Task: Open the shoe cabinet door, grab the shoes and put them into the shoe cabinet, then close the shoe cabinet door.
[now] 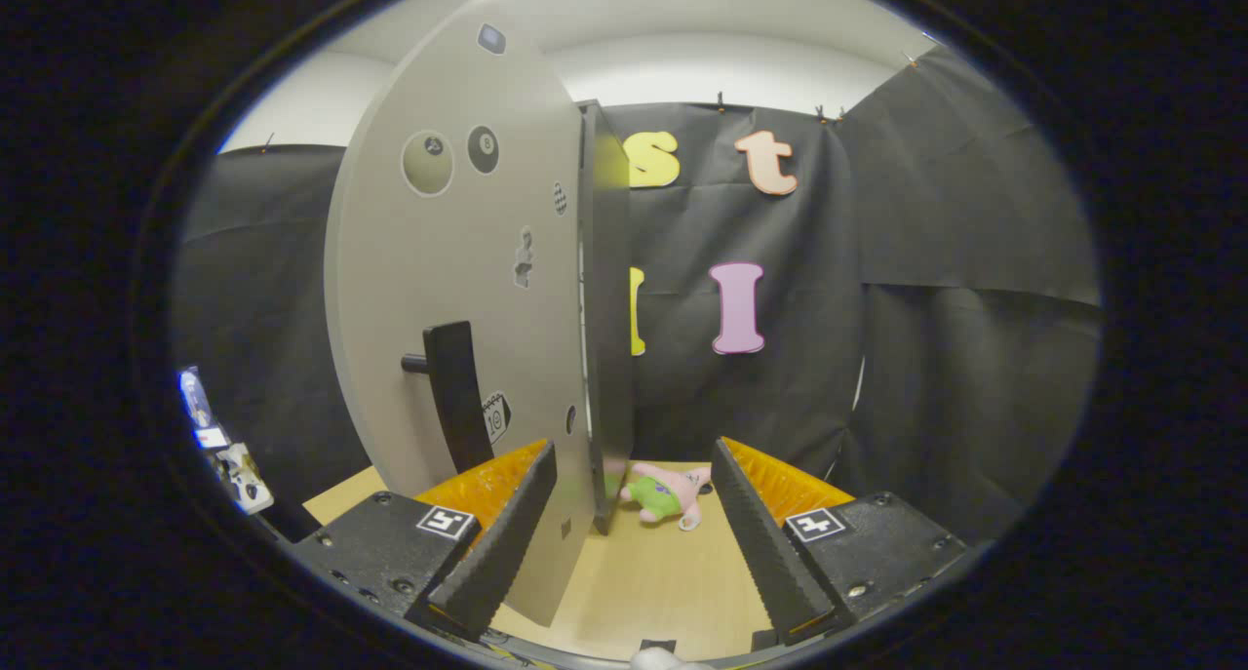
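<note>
Hand-held gripper (634, 514) with black ribbed fingers (502, 543) backed in orange, spread wide apart and clamped on nothing. Tall pale grey shoe cabinet door (458, 290) standing upright on its edge, swung out toward the camera, its lower corner reaching down between the two fingers, just beside the left finger; contact with that finger impossible to confirm. Black bar-shaped door handle (453, 392) projecting from the door face, above and just behind the left finger, apart from both fingers. Several small stickers dotted over the door face, among them two round ones near the top. Dark grey edge of the shoe cabinet body (609, 309) rising directly behind the door's hinge side, ahead of the gap between the fingers; cabinet interior hidden from this angle. Small pink star-shaped plush toy in green shorts (666, 494) lying flat on the light wooden table (643, 582), beyond the fingertips and between the two fingers, right beside the foot of the cabinet edge. Bare table surface running from the fingers up to the toy. Black cloth booth wall (936, 290) closing off the scene behind and to the right. A few small bright objects at the far left past the left finger, too small and distorted to identify.
</note>
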